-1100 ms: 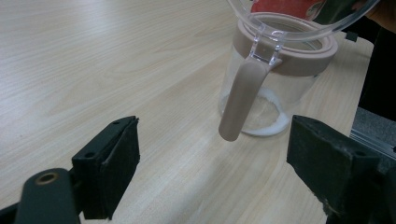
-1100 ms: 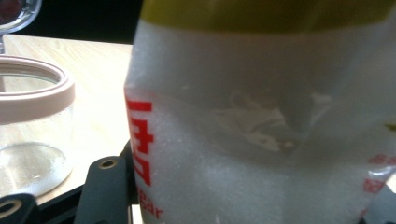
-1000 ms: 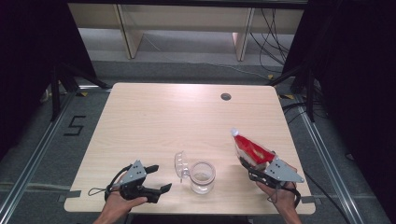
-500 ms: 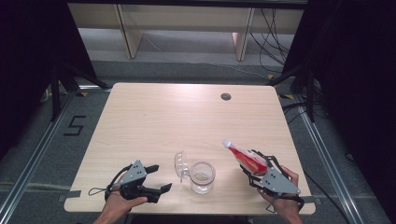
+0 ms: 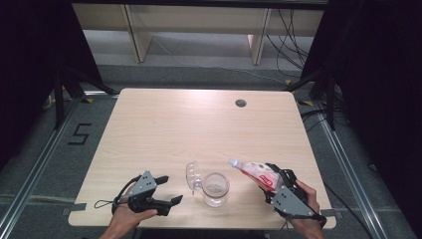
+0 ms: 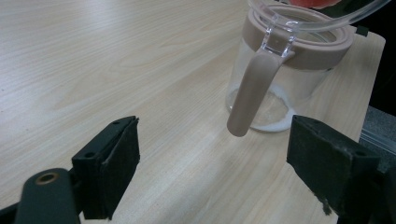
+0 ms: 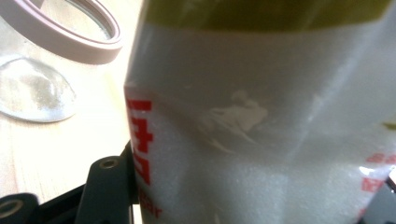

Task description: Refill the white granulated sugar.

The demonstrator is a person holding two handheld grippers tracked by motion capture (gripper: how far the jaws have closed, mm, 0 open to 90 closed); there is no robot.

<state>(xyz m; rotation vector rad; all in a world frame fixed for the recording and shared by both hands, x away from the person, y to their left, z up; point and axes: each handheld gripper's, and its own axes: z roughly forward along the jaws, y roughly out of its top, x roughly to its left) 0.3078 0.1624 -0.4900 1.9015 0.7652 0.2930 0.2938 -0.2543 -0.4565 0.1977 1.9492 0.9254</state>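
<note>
A clear glass jar (image 5: 215,189) with a pinkish rim and handle (image 6: 254,88) stands near the table's front edge, its clear hinged lid (image 5: 191,174) flipped open to the left. A little white powder lies in its bottom (image 6: 271,112). My right gripper (image 5: 271,181) is shut on a red and white pouch (image 5: 256,172) of white granules (image 7: 261,149), tilted with its tip (image 5: 232,162) toward the jar from the right. My left gripper (image 5: 169,190) stands open left of the jar, nothing between its pads (image 6: 114,163), pointing at the handle.
The light wooden table (image 5: 199,129) has a round cable hole (image 5: 241,103) at the far right. Its front edge lies just under both hands. Beyond the table is grey floor with a wooden shelf frame (image 5: 134,35) and cables.
My right gripper has swung the pouch left and down, its tip now close to the jar's mouth. The left gripper and jar have stayed put.
</note>
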